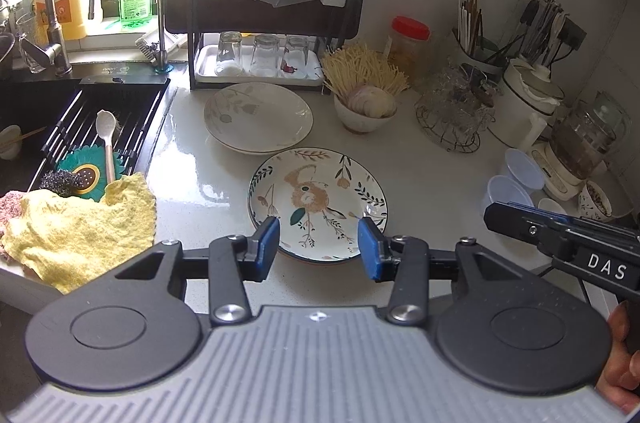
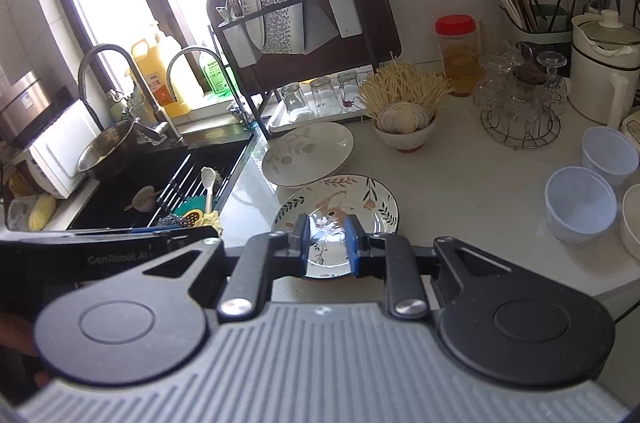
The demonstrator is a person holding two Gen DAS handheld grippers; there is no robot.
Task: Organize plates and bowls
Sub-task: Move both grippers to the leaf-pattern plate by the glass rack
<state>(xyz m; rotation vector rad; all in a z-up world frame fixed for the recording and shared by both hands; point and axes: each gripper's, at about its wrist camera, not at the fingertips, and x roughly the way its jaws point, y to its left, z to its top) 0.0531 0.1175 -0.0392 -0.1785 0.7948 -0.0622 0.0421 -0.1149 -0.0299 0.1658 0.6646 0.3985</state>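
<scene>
A floral patterned plate (image 1: 318,201) lies on the white counter, with a pale plate (image 1: 258,117) stacked on another just behind it. My left gripper (image 1: 319,243) is open and empty, its blue pads on either side of the patterned plate's near rim. My right gripper (image 2: 328,243) is open and empty, held over the same patterned plate (image 2: 352,199); the pale plates (image 2: 308,153) lie beyond. A white bowl (image 1: 364,111) holding noodles and round slices stands behind the plates. The right gripper's body (image 1: 568,243) shows at the right of the left wrist view.
A black sink (image 1: 60,119) with a rack, spoon, scrubbers and a yellow cloth (image 1: 80,227) is on the left. A dish rack (image 1: 260,63) with glasses stands behind. Plastic cups (image 2: 580,203), a wire glass stand (image 2: 520,111), a jar and a white pot crowd the right.
</scene>
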